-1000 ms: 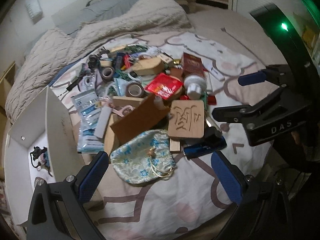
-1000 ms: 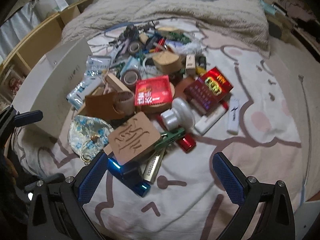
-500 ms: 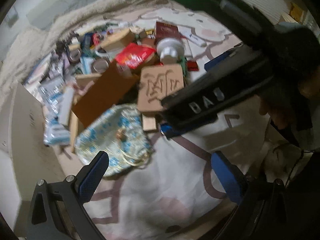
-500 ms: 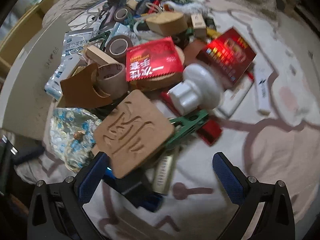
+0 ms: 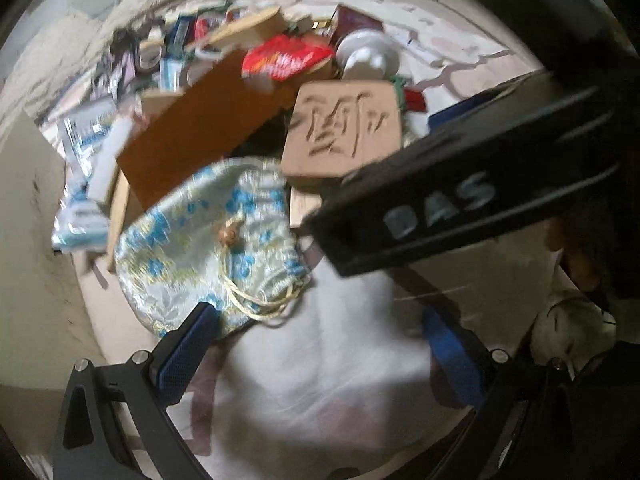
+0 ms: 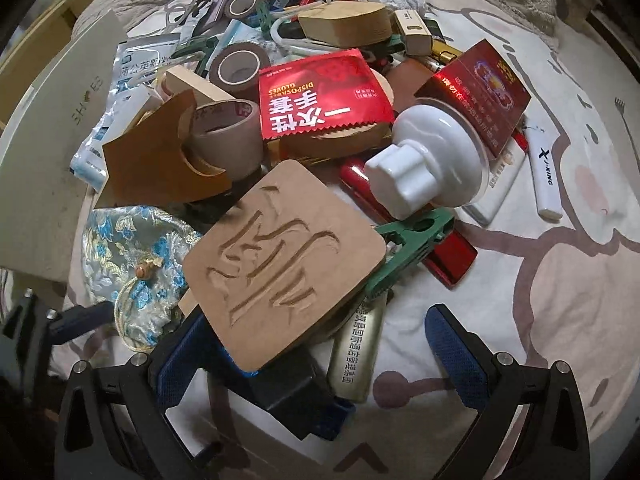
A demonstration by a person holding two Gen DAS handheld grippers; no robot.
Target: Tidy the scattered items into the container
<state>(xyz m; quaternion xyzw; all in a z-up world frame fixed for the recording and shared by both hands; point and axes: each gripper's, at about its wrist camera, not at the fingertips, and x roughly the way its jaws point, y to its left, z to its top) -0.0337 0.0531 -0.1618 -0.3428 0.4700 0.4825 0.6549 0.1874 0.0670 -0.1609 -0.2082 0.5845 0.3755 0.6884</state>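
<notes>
Hovering over near edge of pile, right hand-held gripper (image 6: 316, 356), jaws wide apart, empty; carved wooden tile (image 6: 286, 264) between fingers, dark blue box (image 6: 304, 404) beneath. Left hand-held gripper (image 5: 320, 354) likewise spread, beside floral pouch (image 5: 208, 248). White container (image 6: 44, 148) far left on bed (image 6: 560, 280).

Before you, a bed (image 6: 500, 312) spread with a white sheet bearing pinkish-brown cartoon outlines carries a heap of odds and ends. Directly on your sheet lie a white lighter (image 6: 543, 178), a shiny red case (image 6: 448, 256), a gold metal tube (image 6: 356, 352), a dark blue box (image 6: 304, 404) and a blue-flowered drawstring pouch (image 6: 120, 256). A pale box wall (image 6: 44, 148) stands on the bed just left of the heap. A beige knitted blanket (image 5: 60, 52) lies bunched at the far side.
</notes>
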